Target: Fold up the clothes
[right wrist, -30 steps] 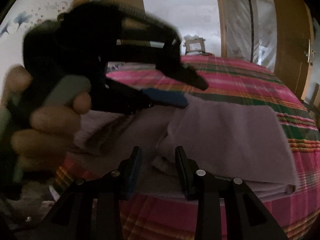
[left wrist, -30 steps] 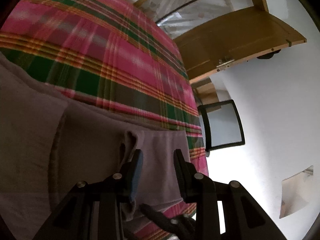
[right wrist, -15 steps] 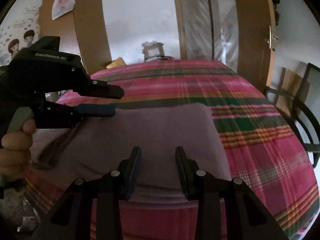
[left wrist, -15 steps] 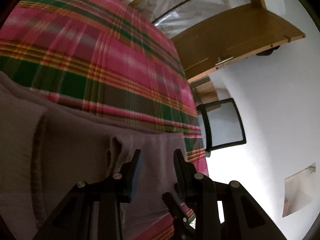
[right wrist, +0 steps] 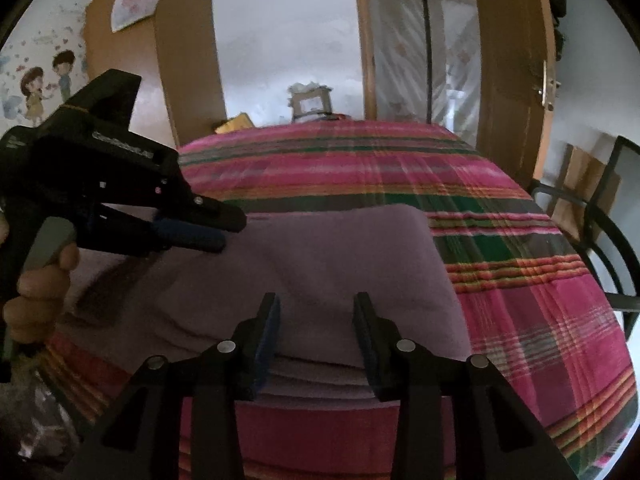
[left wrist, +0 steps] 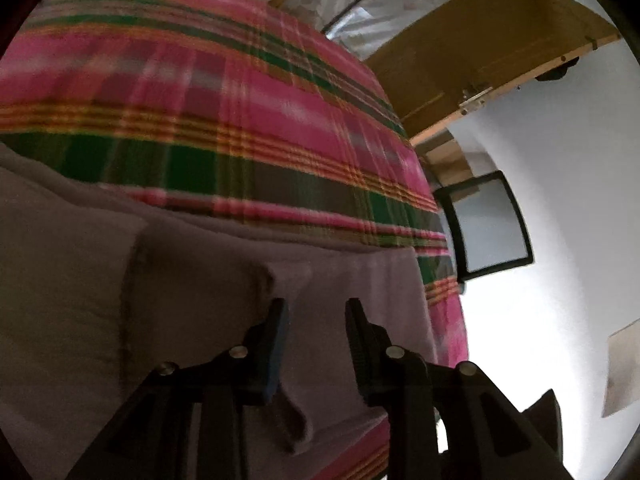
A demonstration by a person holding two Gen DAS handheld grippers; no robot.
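Note:
A mauve garment (right wrist: 340,256) lies folded in layers on the plaid bed cover (right wrist: 520,320), near the bed's front edge. My right gripper (right wrist: 317,304) hovers over the garment's near edge. Its jaws are opening and nothing is pinched between them. My left gripper (right wrist: 230,232), held by a hand (right wrist: 40,292), points in from the left just above the garment. In the left wrist view the left gripper (left wrist: 316,312) has its jaws apart and closing, over flat cloth (left wrist: 200,280). A small raised fold (left wrist: 268,276) sits just past its left finger.
The pink and green plaid cover (left wrist: 200,100) spreads far beyond the garment. A black chair (right wrist: 600,216) stands at the bed's right side, also seen as a black chair (left wrist: 488,224) in the left wrist view. A wooden door (right wrist: 508,60) and a small stool (right wrist: 310,100) are behind the bed.
The right gripper has drawn away from the left one and now faces the garment's near edge, jaws wider. The fold by the left gripper's left finger lies lower and further ahead.

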